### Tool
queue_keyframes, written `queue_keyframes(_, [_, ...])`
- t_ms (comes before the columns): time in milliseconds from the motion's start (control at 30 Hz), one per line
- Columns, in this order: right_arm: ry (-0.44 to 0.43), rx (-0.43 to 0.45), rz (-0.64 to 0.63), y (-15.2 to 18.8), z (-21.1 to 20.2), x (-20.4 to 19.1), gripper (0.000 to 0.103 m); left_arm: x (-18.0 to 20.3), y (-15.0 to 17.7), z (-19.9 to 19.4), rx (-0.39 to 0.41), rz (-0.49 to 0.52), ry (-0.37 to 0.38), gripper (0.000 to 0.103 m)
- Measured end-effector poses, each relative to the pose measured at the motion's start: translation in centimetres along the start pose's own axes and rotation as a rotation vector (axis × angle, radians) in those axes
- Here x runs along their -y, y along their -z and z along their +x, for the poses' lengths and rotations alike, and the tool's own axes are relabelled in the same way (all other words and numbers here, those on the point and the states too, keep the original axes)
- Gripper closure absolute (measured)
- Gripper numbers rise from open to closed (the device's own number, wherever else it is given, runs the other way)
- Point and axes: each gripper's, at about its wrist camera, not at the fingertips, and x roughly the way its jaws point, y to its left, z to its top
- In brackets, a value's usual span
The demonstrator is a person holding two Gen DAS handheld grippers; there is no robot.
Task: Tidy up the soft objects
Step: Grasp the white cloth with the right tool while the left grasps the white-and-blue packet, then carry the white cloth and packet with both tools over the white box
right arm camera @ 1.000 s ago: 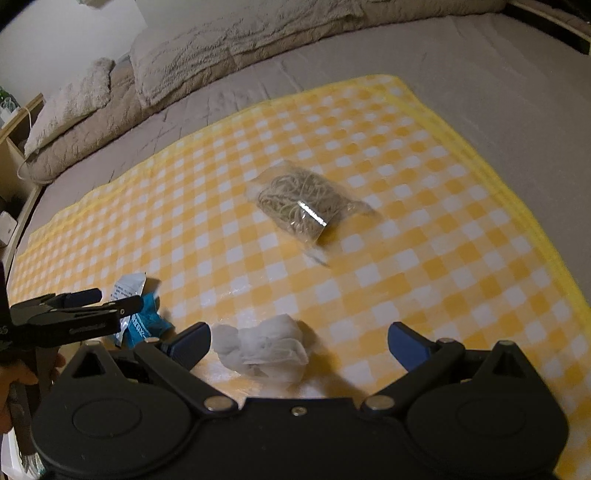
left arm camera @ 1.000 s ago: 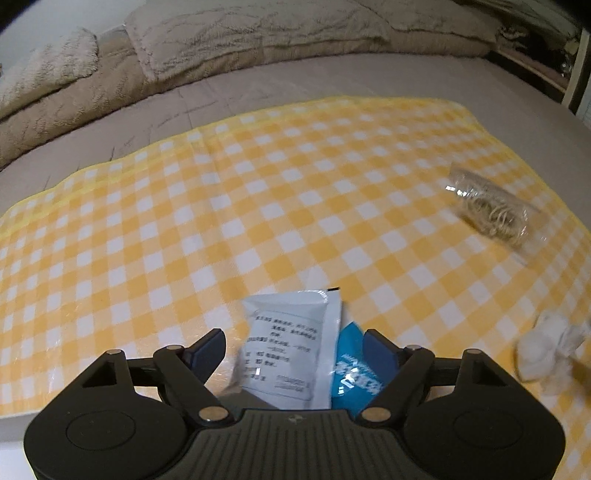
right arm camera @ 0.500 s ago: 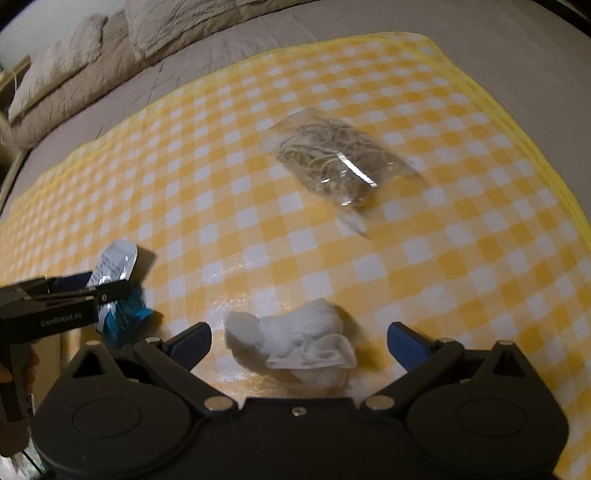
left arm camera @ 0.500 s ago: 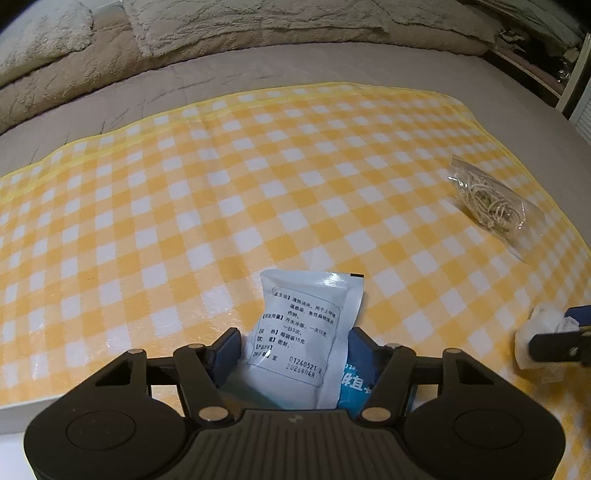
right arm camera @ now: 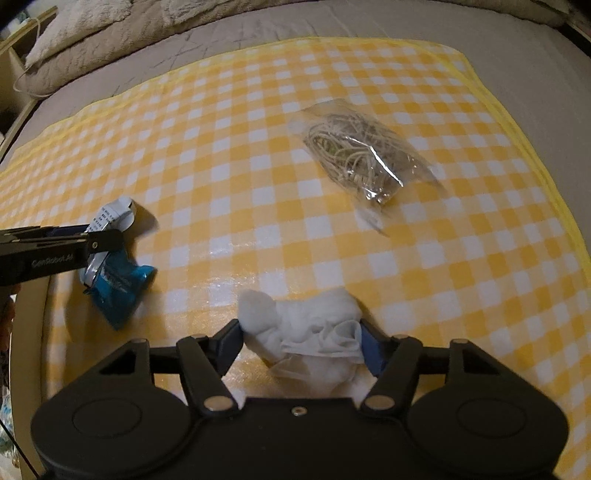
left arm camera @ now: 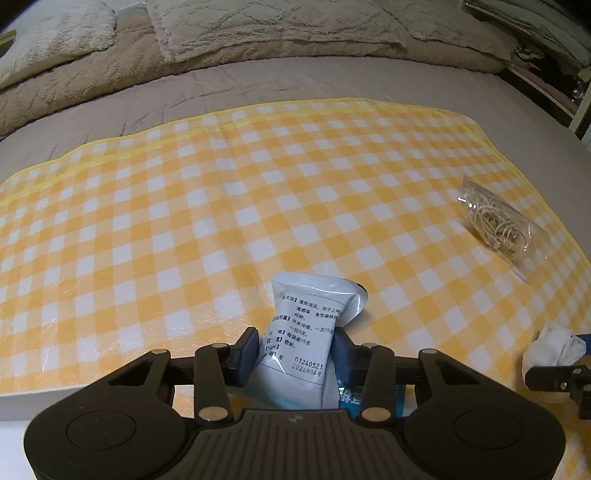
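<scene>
— What colours am I seeing? The cloth (left arm camera: 184,206) is yellow-and-white check, the bedspread (left arm camera: 332,77) plain taupe.
— And the items?
— White printed sachet (left arm camera: 310,332), blue packet (right arm camera: 120,291), white tissue (right arm camera: 314,332), clear bag (right arm camera: 365,155) of beige bands.

Cloth: yellow-and-white checked cloth (left arm camera: 207,206) lies spread on the grey bed (left arm camera: 295,81); pillows (left arm camera: 258,26) behind its far edge.
Sachet: white printed sachet (left arm camera: 306,332) sits at the cloth's near edge, between the fingers of the left gripper (left arm camera: 295,349), both pads touching it.
Blue packet: crumpled blue foil packet (right arm camera: 118,291) lies under and just right of the sachet; whether it rests flat on the cloth is unclear.
Tissue wad: crumpled white tissue wad (right arm camera: 310,332) lies on the cloth right of the sachet, between the fingers of the right gripper (right arm camera: 301,341), both pads touching it.
Bag: clear plastic bag of rubber bands (right arm camera: 362,155) lies beyond the wad, toward the cloth's right edge, well apart from the rest.
</scene>
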Motion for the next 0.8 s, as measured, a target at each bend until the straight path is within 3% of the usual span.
queue_keyframes(467, [-0.014, 0.062, -0.003, 0.5, -3.5, 0.3, 0.036, 1.5, 0.5, -5.8, 0.081, -0.004, 0.001, 0.059])
queue_keyframes(800, [0.001, 0.236, -0.072, 1.2, -9.1, -1.0, 0.036, 2.5, 1.9, -12.4, 0.180, -0.041, -0.011, 0.059])
